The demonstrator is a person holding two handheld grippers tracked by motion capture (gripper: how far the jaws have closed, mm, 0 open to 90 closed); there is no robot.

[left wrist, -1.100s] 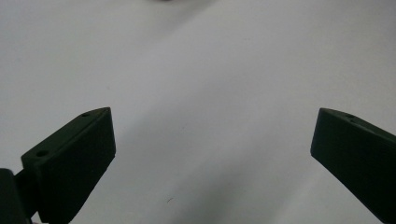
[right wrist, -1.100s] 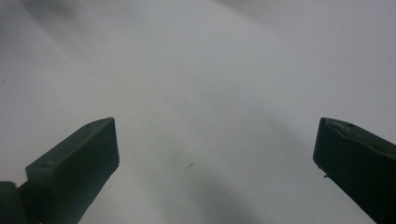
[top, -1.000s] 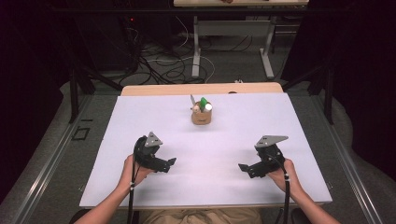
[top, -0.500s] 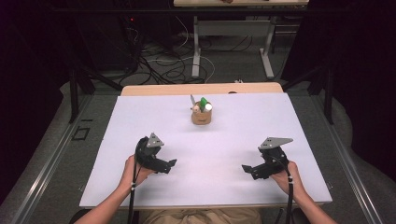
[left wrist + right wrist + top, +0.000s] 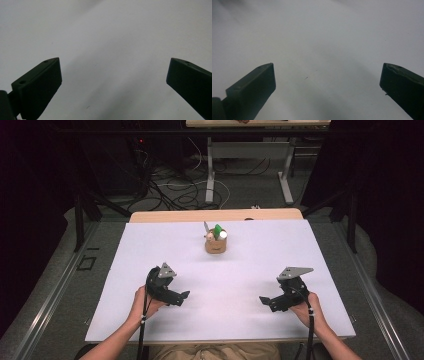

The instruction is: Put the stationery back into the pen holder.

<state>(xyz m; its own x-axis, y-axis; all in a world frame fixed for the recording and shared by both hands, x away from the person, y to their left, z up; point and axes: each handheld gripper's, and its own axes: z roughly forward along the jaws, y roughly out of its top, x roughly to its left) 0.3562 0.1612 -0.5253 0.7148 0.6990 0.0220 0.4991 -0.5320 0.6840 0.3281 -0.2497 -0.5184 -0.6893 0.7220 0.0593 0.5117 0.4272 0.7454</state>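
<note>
High view overhead, faces forward-down; gripper views close above white table (image 5: 240, 270), shared surface.

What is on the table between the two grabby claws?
Nothing: the high view shows bare white table between the left gripper and right gripper.

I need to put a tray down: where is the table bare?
Bare between the left gripper and right gripper, and along both side edges of the white table. The only occupied spot is the far middle, where the small holder stands.
</note>
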